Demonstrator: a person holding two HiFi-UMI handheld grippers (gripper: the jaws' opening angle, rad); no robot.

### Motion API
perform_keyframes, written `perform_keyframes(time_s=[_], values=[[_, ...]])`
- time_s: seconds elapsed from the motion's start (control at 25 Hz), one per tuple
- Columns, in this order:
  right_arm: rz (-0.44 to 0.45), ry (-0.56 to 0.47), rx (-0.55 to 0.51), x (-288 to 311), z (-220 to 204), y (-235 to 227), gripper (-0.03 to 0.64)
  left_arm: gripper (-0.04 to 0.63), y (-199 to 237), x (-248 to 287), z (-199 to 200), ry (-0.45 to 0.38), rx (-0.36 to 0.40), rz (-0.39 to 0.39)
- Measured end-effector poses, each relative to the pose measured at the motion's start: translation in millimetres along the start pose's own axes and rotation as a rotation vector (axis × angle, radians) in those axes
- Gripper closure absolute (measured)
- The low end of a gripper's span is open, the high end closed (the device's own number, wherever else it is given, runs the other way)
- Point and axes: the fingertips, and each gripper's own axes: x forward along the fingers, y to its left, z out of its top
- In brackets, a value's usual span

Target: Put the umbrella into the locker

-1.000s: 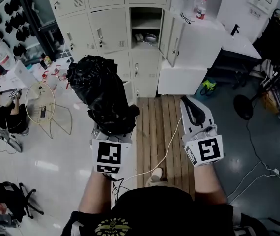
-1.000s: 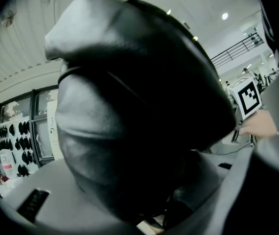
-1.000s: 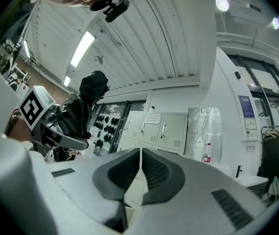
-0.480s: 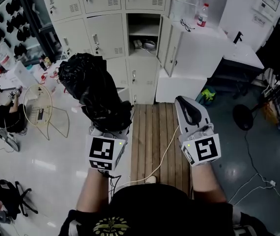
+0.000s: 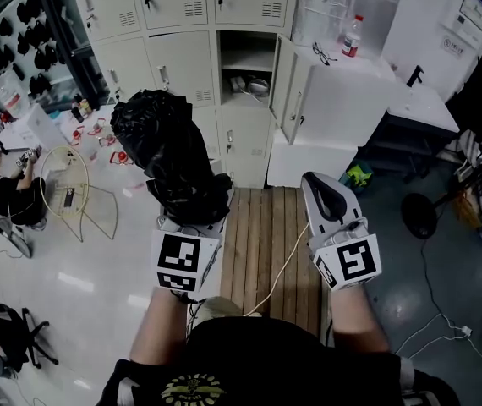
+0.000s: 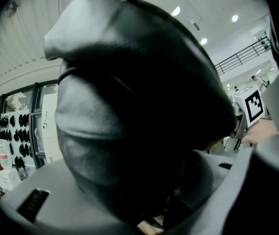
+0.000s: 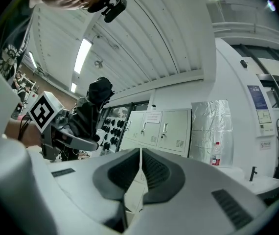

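Observation:
A folded black umbrella (image 5: pixel 169 155) stands up from my left gripper (image 5: pixel 188 218), which is shut on its lower end; in the left gripper view the umbrella (image 6: pixel 139 111) fills nearly the whole picture and hides the jaws. My right gripper (image 5: pixel 325 194) is level beside it and holds nothing, its pads closed together (image 7: pixel 140 155). From the right gripper view the umbrella (image 7: pixel 93 109) shows at the left. Ahead, in the wall of cream lockers, one locker (image 5: pixel 245 66) stands open with its door (image 5: pixel 285 83) swung right and small items on its lower shelf.
A white cabinet (image 5: pixel 342 91) with a bottle (image 5: pixel 353 36) and glasses stands right of the open locker. A wooden plank strip (image 5: pixel 266 244) with a white cable runs underfoot. A seated person (image 5: pixel 4 193) and a wire table (image 5: pixel 68 184) are at left, a floor fan (image 5: pixel 419 214) at right.
Both grippers and the umbrella have been carried forward toward the lockers, which now sit lower and nearer in the head view. Neither grip has changed.

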Motion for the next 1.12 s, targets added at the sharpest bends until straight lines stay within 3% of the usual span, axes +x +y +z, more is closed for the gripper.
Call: perform_keyframes(time_s=[0.52,1.12], values=[[0.019,-0.018,0.018,12.9,-4.9,0.4,0.581,0.337,3.2,14.1,-12.6,0.044,0.01,-0.009],[-0.016,0.009,0.001,87.1,-24.8,-30.6,0.581,0.336,42.4,91.4,-21.8,0.034,0.029,-0.068]])
